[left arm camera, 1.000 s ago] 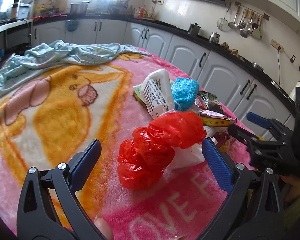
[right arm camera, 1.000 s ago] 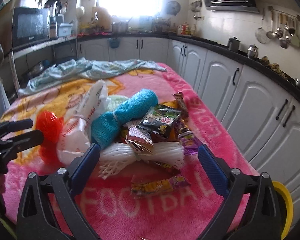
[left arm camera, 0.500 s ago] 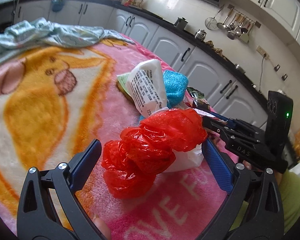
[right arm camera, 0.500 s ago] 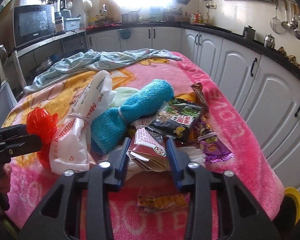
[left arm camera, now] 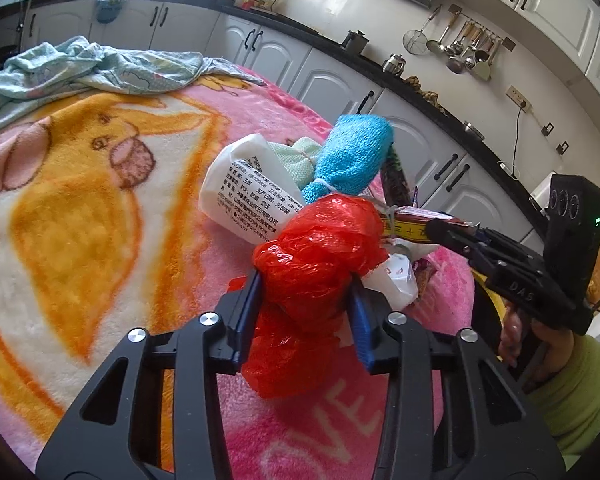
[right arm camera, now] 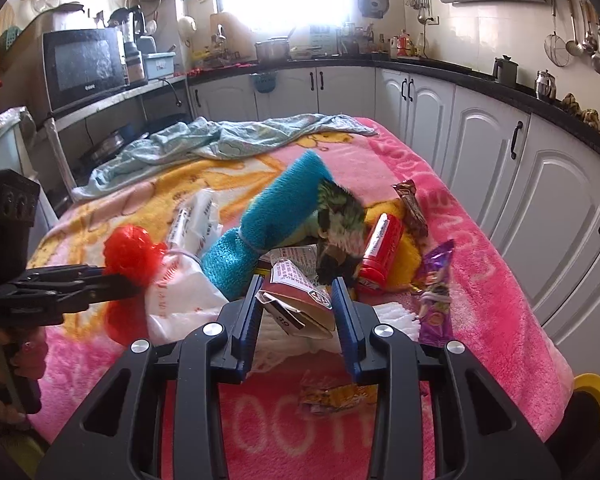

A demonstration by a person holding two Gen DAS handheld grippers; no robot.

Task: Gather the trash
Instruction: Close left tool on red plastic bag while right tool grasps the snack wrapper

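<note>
In the left wrist view, the left gripper is closing on the red plastic bag, whose crumpled middle is already pinched between the blue pads, near the right edge of the pink blanket. To do this well, I would finish the squeeze on the bunched middle, not on a loose flap, since thin film is likely to slip out, and lift slowly so that the white printed bag and the blue towel roll just behind it are not dragged along. This gripper tilts down toward the blanket from its near edge. The right gripper reaches into the pile from the right, borne by a hand in a green sleeve. In the right wrist view, the right gripper is clamped on a brown and white paper packet, its pads against both sides, at the near right part of the blanket. A straight lift should clear the white foam net under it and the red tube beside it. It too points down at a slant. The left gripper shows at the left edge, gripping the red plastic bag.
</note>
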